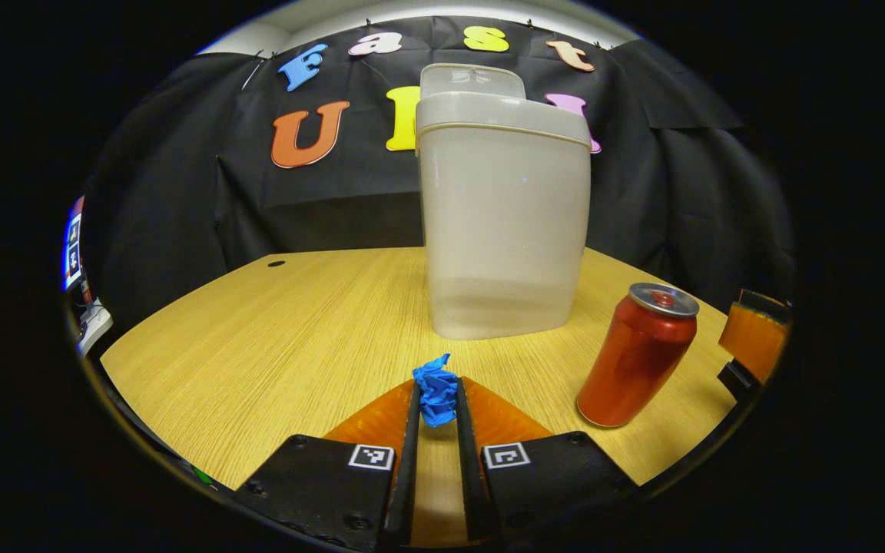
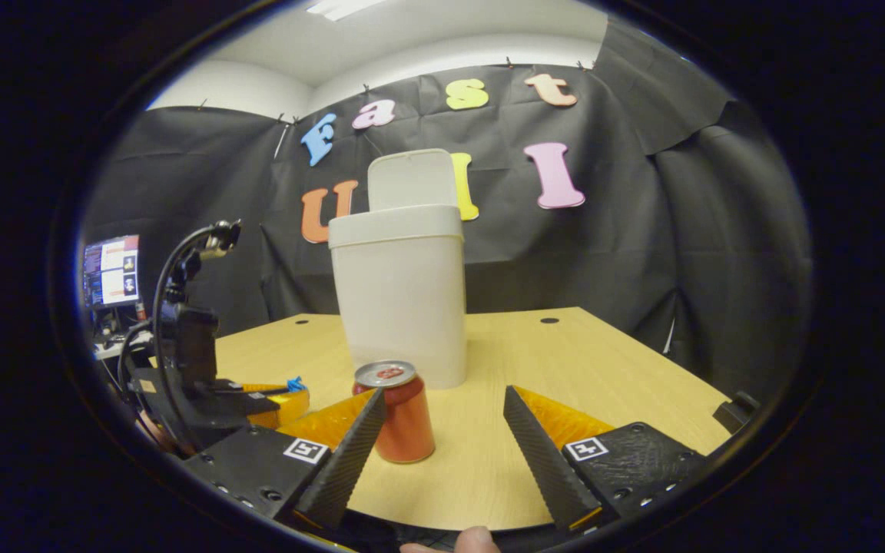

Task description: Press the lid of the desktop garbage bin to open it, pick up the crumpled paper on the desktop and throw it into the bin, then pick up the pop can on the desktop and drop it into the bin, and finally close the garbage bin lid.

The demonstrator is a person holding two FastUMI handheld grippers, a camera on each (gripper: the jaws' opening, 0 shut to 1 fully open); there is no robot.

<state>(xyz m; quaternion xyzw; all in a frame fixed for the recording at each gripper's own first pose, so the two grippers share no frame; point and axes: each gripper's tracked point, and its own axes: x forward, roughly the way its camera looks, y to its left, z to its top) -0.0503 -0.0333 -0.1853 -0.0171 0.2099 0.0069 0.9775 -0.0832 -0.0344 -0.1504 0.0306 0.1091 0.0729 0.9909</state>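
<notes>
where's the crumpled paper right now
In the left gripper view, the blue crumpled paper sits pinched between the left gripper fingers, low over the table, in front of the bin.

We list: bin point(image 1: 504, 223), inside hidden behind its cloudy walls; crumpled paper point(image 1: 435, 393), sides covered by the left gripper's fingers point(image 1: 409, 430); right gripper point(image 1: 751, 338), cut off at the left gripper view's edge; can point(image 2: 402, 415), left side behind a finger point(image 2: 350, 453); monitor point(image 2: 111, 270), too small to make out
</notes>
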